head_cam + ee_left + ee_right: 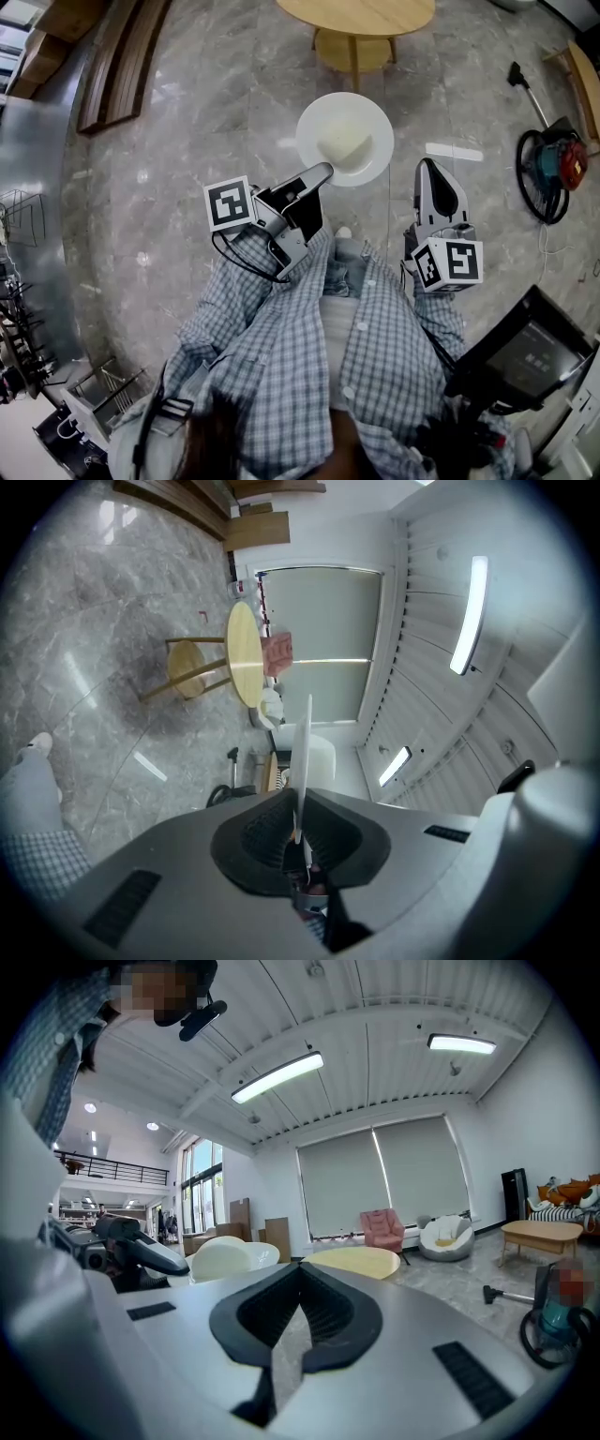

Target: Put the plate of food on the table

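A white plate (344, 138) with a pale lump of food (350, 147) on it hangs over the marble floor. My left gripper (327, 172) is shut on the plate's near rim; in the left gripper view the plate (305, 752) shows edge-on, pinched between the pads. My right gripper (433, 172) is shut with nothing in it, to the right of the plate and apart from it. In the right gripper view the plate (225, 1260) sits at the left. The round wooden table (359, 17) stands ahead of the plate, also seen as the table (244, 654) and the table (355, 1260).
A vacuum cleaner with a coiled cable (551, 169) lies on the floor at the right. A dark machine (523, 349) stands at the lower right, wooden planks (117, 61) at the upper left. A pink armchair (382, 1230) and a low table (541, 1232) stand far off.
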`<move>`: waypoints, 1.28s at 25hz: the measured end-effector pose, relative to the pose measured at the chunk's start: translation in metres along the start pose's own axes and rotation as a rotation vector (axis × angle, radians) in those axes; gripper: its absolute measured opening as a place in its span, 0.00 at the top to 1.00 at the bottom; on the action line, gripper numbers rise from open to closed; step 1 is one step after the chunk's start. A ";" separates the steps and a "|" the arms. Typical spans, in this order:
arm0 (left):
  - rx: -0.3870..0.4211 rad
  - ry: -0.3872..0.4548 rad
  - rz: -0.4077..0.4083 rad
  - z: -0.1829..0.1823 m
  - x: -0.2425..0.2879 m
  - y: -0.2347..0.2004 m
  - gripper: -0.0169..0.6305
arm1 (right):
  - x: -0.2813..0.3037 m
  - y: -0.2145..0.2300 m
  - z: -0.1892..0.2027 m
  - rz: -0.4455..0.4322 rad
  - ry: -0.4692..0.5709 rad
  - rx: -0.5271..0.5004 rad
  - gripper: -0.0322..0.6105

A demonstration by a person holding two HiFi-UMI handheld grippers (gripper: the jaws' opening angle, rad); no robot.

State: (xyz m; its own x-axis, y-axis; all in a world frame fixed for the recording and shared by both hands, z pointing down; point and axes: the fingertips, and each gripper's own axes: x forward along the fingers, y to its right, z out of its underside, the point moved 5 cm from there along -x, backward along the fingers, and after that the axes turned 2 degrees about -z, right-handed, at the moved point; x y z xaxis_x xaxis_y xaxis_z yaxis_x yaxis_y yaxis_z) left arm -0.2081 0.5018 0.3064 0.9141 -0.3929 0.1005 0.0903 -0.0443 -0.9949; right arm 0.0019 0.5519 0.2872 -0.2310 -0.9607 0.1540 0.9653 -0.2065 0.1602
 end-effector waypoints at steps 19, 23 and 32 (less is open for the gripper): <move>-0.008 -0.036 -0.009 -0.083 0.046 0.010 0.94 | 0.084 0.025 -0.023 0.028 -0.011 0.005 0.94; -0.004 -0.045 -0.004 -0.114 0.061 0.010 0.94 | 0.110 0.033 -0.030 0.045 -0.011 -0.001 0.94; -0.017 -0.058 0.010 -0.163 0.077 -0.007 0.94 | 0.158 0.035 -0.028 0.053 -0.029 -0.032 0.94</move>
State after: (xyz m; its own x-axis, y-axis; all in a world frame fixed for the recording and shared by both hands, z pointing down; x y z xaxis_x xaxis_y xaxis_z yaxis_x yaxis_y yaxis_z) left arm -0.2032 0.3218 0.3221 0.9363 -0.3394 0.0899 0.0752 -0.0562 -0.9956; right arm 0.0022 0.3875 0.2894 -0.1824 -0.9648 0.1894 0.9796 -0.1617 0.1195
